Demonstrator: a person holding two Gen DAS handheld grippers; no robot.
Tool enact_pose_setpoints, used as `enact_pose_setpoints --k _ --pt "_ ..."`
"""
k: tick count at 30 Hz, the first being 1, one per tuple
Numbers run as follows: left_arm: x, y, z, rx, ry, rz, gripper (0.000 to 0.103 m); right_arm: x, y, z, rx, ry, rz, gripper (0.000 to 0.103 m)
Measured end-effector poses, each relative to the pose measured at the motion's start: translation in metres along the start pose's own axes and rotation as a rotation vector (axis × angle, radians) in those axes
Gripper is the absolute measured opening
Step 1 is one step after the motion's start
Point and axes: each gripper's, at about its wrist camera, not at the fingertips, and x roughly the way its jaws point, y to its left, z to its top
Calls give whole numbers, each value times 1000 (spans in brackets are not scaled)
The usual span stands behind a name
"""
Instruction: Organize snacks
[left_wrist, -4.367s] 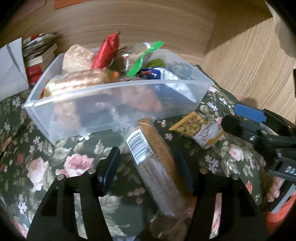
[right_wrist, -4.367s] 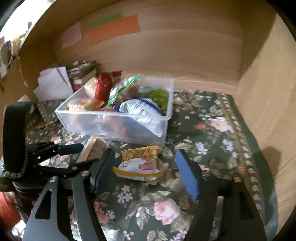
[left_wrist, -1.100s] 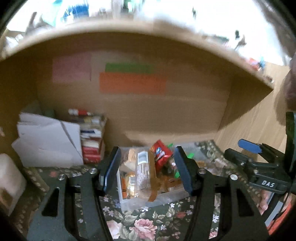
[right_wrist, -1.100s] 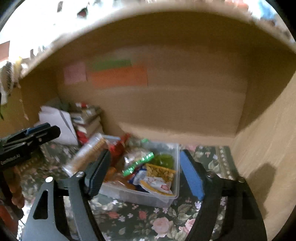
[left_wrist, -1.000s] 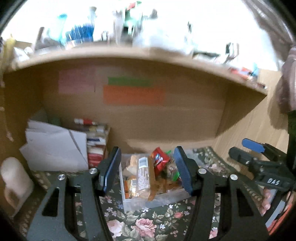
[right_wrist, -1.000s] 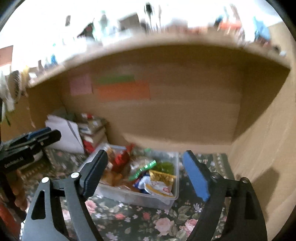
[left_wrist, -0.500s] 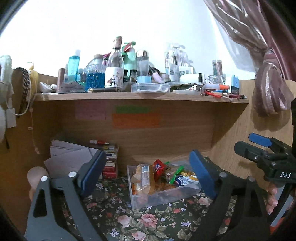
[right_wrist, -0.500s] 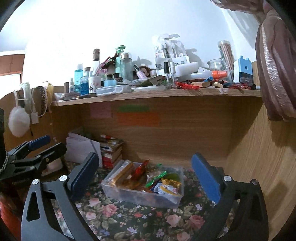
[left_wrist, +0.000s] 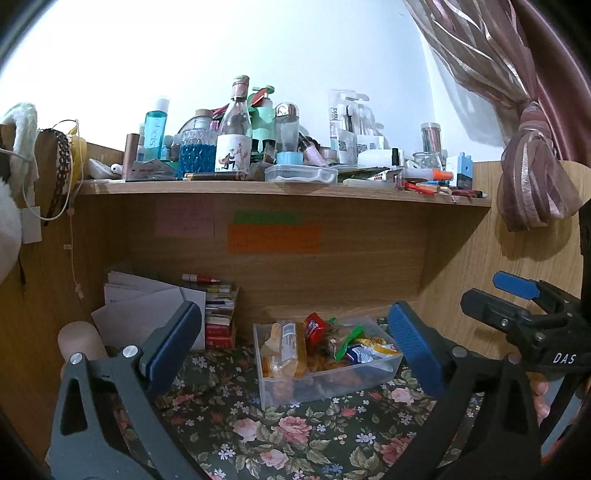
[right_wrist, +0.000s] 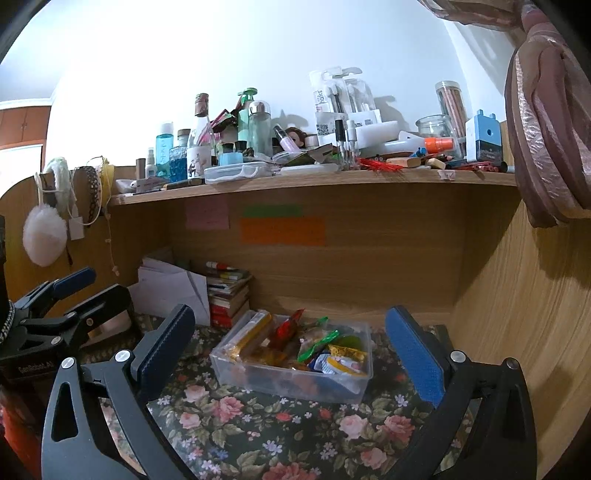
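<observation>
Right wrist: clear bin packed with snack packets, claws empty.

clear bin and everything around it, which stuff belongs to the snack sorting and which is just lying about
Part of the job:
- clear bin
- snack packets inside it
- left tongs and right tongs, both open and empty

Just lying about:
- bottles on the shelf
- stacked books
- white papers
- curtain

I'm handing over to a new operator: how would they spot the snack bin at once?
Look under the cluttered wooden shelf, on the dark floral cloth. The clear plastic bin sits there, right of the stacked books. It alone is see-through and heaped with bright wrappers, red, green and yellow.
</observation>
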Motion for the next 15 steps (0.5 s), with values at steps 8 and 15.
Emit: enact_pose_setpoints --k 8,15 --pt "2 0 -1 -8 11 -3 103 0 0 -1 -1 1 -1 103" --pt "4 -2 -1 -7 12 -4 103 0 -1 -1 -4 -1 -6 103"
